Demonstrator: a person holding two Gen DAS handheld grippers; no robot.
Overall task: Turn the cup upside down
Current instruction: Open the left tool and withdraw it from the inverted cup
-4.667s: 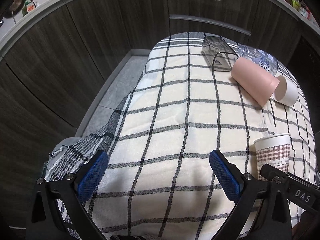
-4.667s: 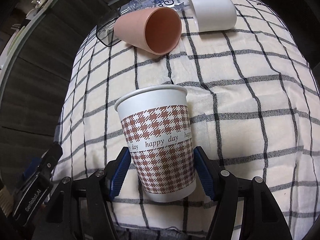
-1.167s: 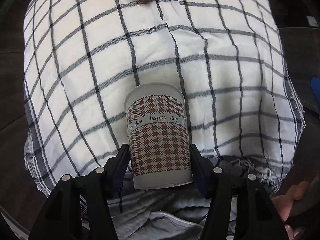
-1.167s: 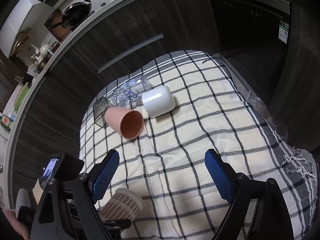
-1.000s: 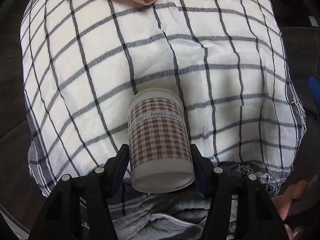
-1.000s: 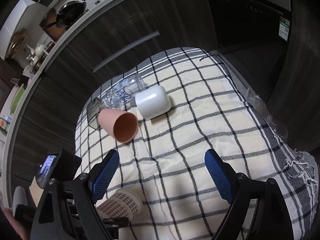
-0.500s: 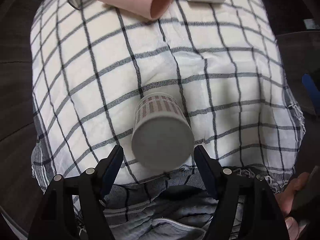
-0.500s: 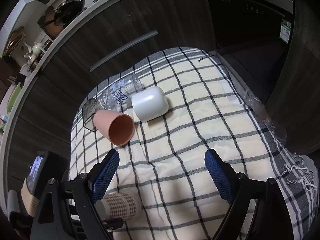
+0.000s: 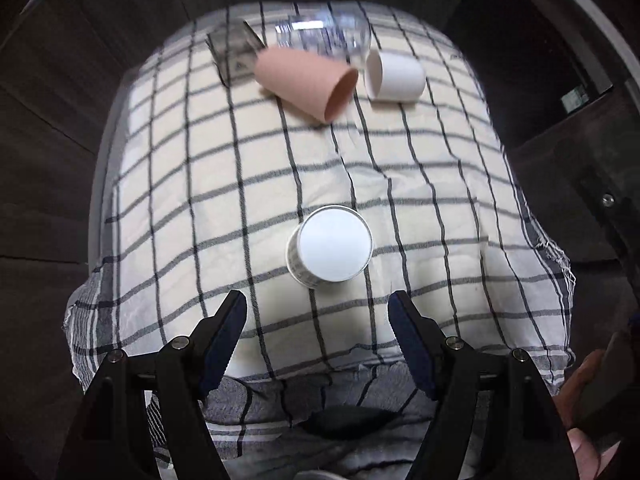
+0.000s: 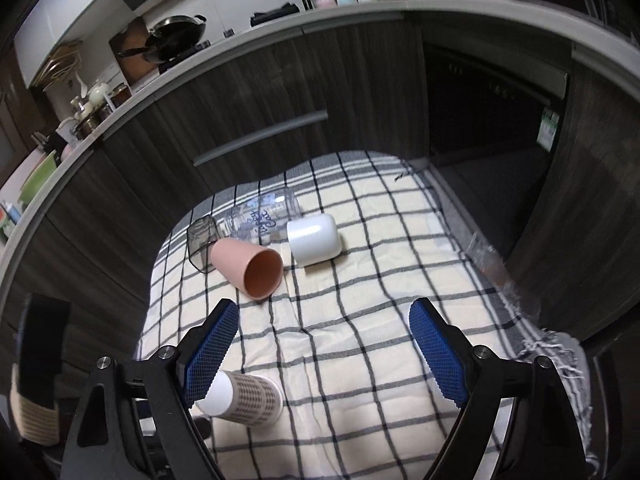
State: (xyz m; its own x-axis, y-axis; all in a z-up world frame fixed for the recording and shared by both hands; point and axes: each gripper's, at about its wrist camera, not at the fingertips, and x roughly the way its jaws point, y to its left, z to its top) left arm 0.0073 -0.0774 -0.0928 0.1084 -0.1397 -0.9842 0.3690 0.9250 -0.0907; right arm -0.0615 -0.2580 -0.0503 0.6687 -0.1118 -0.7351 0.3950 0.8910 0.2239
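The paper cup point(image 9: 329, 244) with the brown houndstooth pattern stands upside down on the checked cloth point(image 9: 200, 184), its white base facing up. My left gripper point(image 9: 318, 334) is open and empty, pulled back above and behind the cup. In the right wrist view the cup point(image 10: 244, 398) shows low at the left, partly behind my left finger. My right gripper point(image 10: 324, 348) is open and empty above the cloth point(image 10: 380, 320).
A pink cup point(image 9: 306, 82), a white cup point(image 9: 394, 74), a clear glass jar point(image 9: 320, 34) and a dark clear container point(image 9: 232, 46) lie on their sides at the cloth's far end. Dark cabinet fronts point(image 10: 280, 80) stand behind. The cloth's fringed edge point(image 9: 552, 248) hangs at the right.
My left gripper has let go of the paper cup, opened wide and drawn back up. The cup now stands inverted on the cloth. The right gripper has stayed open and tilted up.
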